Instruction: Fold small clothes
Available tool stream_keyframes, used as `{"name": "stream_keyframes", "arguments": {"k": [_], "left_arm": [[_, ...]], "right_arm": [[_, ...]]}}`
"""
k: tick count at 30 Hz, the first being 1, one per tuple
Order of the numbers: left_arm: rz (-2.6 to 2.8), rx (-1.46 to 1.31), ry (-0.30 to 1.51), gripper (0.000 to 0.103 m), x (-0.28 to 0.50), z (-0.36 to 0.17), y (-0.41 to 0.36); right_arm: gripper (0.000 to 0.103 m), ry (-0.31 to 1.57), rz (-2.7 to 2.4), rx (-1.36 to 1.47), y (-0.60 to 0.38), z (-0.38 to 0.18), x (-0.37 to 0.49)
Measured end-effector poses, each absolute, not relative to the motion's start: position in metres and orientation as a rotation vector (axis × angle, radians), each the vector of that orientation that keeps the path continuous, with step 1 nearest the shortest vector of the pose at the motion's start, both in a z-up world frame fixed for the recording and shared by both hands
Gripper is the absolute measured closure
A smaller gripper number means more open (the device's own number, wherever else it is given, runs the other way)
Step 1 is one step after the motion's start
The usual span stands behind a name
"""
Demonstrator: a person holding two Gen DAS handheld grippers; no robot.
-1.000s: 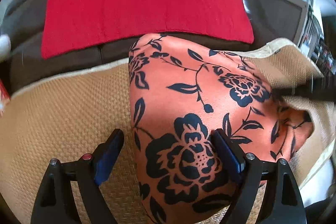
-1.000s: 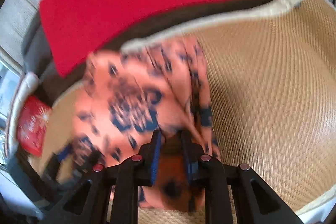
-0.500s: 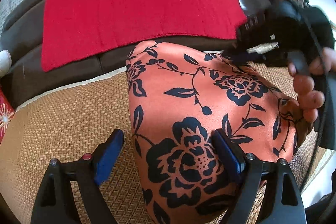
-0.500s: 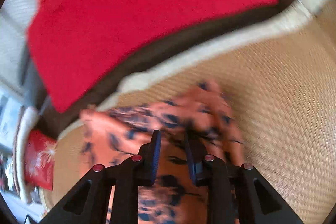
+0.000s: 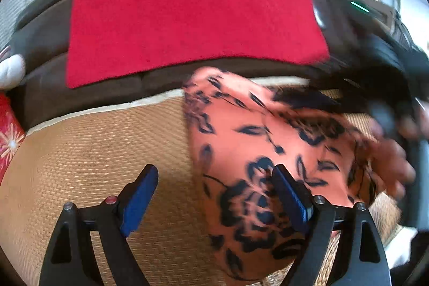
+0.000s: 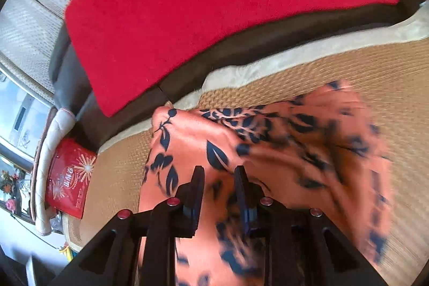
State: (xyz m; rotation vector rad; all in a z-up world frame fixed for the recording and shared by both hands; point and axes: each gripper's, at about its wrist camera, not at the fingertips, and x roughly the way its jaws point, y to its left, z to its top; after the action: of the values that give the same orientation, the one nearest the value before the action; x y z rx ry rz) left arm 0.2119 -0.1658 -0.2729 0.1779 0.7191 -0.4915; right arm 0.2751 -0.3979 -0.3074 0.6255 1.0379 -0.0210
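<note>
Garment [image 5: 241, 152] mid-fold on the woven mat [image 5: 93, 152], near its back edge.
Orange cloth with black flowers lies bunched toward the mat's right side, just short of the brown sofa back [image 5: 107, 82] draped with a red towel [image 5: 187, 18]. The right gripper [image 6: 219, 173] clenches a fold of it, jaws narrow with fabric between; the left gripper [image 5: 214, 181] hangs released, one finger over the cloth, pinching nothing. Judging by this, a flap is being carried across; next it needs laying flat, edges matched, then letting go.
</note>
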Motion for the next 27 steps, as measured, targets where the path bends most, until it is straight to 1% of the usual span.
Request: {"name": "stream_keyframes", "arguments": {"k": [2,5,7,9,11,14,17,18,23,26,27], "left_arm": [[-0.452,0.138,0.714,0.016,0.217,-0.268,-0.153],[-0.408,0.116,0.747,0.016,0.222,-0.27,-0.144],[-0.387,0.148,0.797,0.016,0.227,-0.278,-0.149],[-0.363,0.21,0.829,0.015,0.225,-0.289,-0.16],[-0.343,0.247,0.794,0.015,0.218,-0.29,-0.164],[-0.335,0.293,0.766,0.015,0.209,-0.284,-0.166],[-0.334,0.268,0.735,0.016,0.199,-0.271,-0.16],[-0.335,0.26,0.727,0.016,0.195,-0.267,-0.158],[-0.296,0.264,0.637,0.016,0.184,-0.244,-0.158],[-0.272,0.256,0.585,0.015,0.179,-0.23,-0.154],[-0.265,0.255,0.574,0.014,0.177,-0.227,-0.152]], "right_arm": [[0.075,1.02,-0.046,0.611,-0.409,-0.298,0.253],[0.075,1.022,-0.089,0.576,-0.42,-0.286,0.221],[0.075,1.027,-0.087,0.59,-0.43,-0.286,0.194],[0.074,1.05,-0.075,0.6,-0.432,-0.298,0.172],[0.074,1.042,-0.077,0.605,-0.433,-0.305,0.161],[0.074,1.029,-0.076,0.604,-0.435,-0.301,0.156],[0.074,0.929,-0.071,0.63,-0.44,-0.292,0.146],[0.072,0.905,-0.073,0.634,-0.441,-0.29,0.144],[0.073,0.773,-0.085,0.598,-0.438,-0.273,0.137],[0.073,0.719,-0.092,0.6,-0.43,-0.263,0.134],[0.072,0.715,-0.097,0.597,-0.427,-0.261,0.136]]}}
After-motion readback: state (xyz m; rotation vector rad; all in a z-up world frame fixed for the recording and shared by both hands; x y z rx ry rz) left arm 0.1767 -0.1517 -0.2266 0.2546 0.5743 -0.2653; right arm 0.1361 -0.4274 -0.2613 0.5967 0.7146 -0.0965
